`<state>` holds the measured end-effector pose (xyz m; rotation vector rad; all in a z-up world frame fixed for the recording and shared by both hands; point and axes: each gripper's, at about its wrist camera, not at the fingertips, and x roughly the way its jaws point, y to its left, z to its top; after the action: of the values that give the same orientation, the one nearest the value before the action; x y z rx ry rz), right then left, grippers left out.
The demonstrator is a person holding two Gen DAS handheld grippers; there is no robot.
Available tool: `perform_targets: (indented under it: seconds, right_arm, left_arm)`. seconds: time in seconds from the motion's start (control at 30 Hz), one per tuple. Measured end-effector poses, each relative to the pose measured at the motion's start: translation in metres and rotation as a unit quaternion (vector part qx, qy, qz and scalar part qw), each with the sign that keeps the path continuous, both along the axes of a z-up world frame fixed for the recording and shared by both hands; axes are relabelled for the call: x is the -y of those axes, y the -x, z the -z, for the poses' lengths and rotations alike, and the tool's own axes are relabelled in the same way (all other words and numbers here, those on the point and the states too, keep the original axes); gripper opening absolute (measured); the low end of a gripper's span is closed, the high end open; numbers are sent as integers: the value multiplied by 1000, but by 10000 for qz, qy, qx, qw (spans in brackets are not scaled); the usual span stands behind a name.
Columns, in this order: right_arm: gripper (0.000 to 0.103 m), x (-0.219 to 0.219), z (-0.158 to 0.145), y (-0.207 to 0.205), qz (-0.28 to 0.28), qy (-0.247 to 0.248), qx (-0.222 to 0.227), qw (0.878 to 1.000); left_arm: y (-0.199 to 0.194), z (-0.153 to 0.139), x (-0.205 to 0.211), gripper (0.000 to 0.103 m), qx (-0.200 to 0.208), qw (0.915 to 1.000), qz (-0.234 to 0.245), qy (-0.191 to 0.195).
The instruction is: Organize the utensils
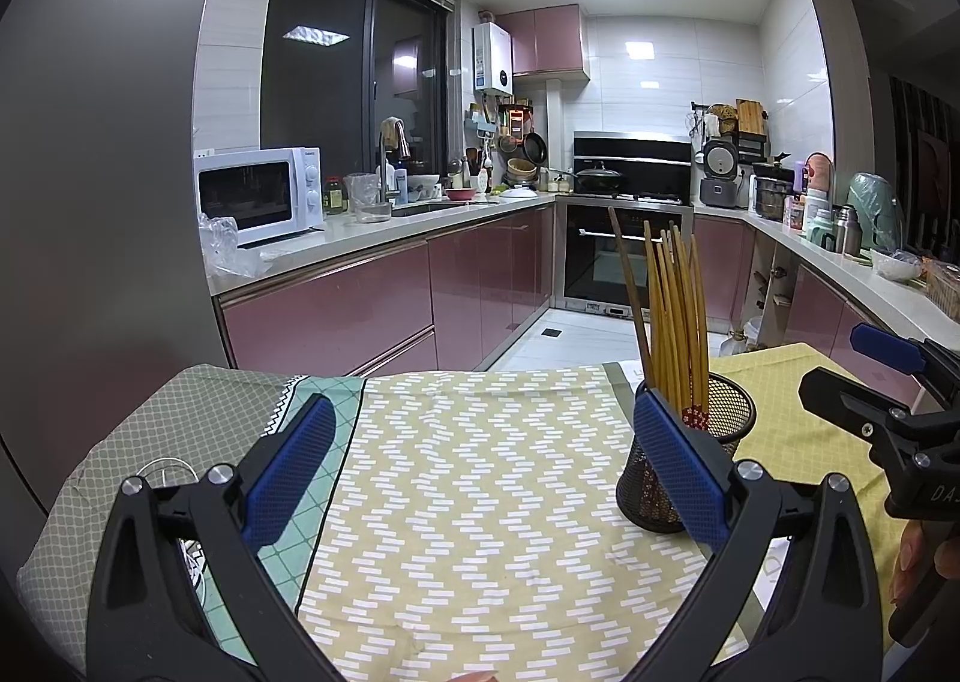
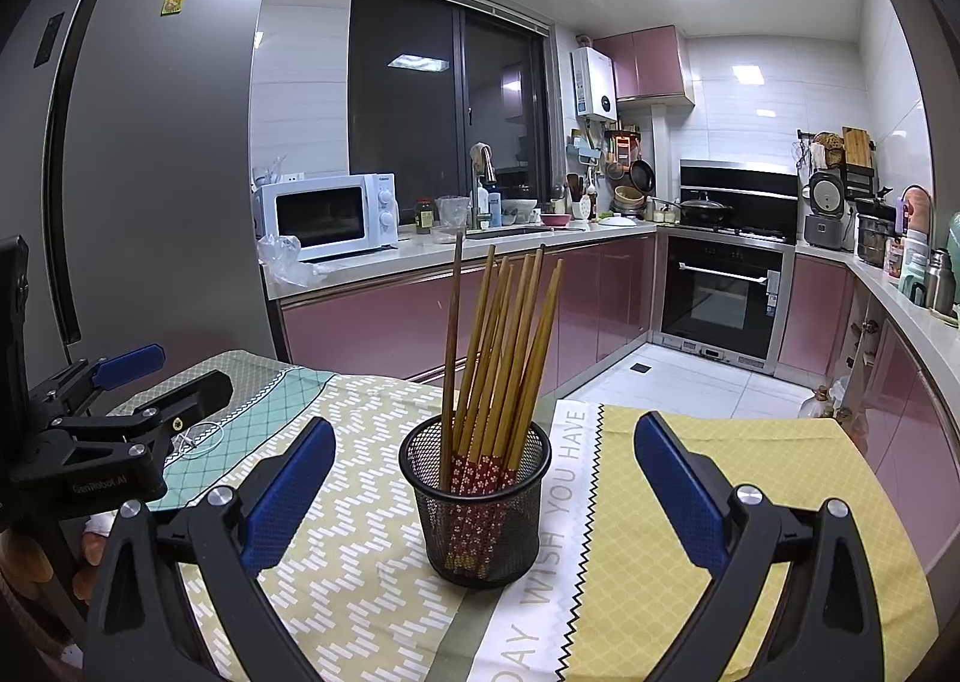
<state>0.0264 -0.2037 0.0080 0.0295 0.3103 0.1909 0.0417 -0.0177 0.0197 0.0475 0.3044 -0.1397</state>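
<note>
A black mesh cup [image 2: 477,508] stands upright on the cloth-covered table and holds several wooden chopsticks [image 2: 504,346] with red patterned ends, plus one darker stick. In the right wrist view it sits between and just beyond the fingers of my open, empty right gripper [image 2: 483,478]. In the left wrist view the cup [image 1: 729,412] and chopsticks [image 1: 672,316] stand behind the right finger of my open, empty left gripper [image 1: 492,466]. The right gripper [image 1: 852,376] shows at the right edge there; the left gripper [image 2: 162,376] shows at the left edge of the right wrist view.
The table carries patterned cloths: grey and teal at the left [image 2: 252,400], yellow zigzag in the middle [image 1: 480,472], yellow grid at the right [image 2: 720,502]. A white cable [image 2: 201,436] lies on the teal cloth. Kitchen counters, a microwave [image 2: 330,214] and an oven [image 2: 720,286] lie beyond the table.
</note>
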Motion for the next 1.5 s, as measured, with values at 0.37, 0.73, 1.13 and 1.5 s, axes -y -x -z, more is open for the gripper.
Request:
perform_targets:
  seconds: [0.37,0.73,1.13,1.5]
  right_arm:
    - [96,-3,0,-2,27,-7,11,10000]
    - [96,-4,0,-3,41,-14,22,10000]
    - [96,-6,2,-6,56,-38,21,10000]
    - [96,-7,4,-6,63,-55,27,10000]
  left_arm:
    - [-1,1,1,98,-11,10000,12,2]
    - [-1,0,1,98,-12,10000,12,-2]
    - [-1,1,1,98,-12,10000,13,-3]
    - [-1,1,2,98,-18,10000,18,-9]
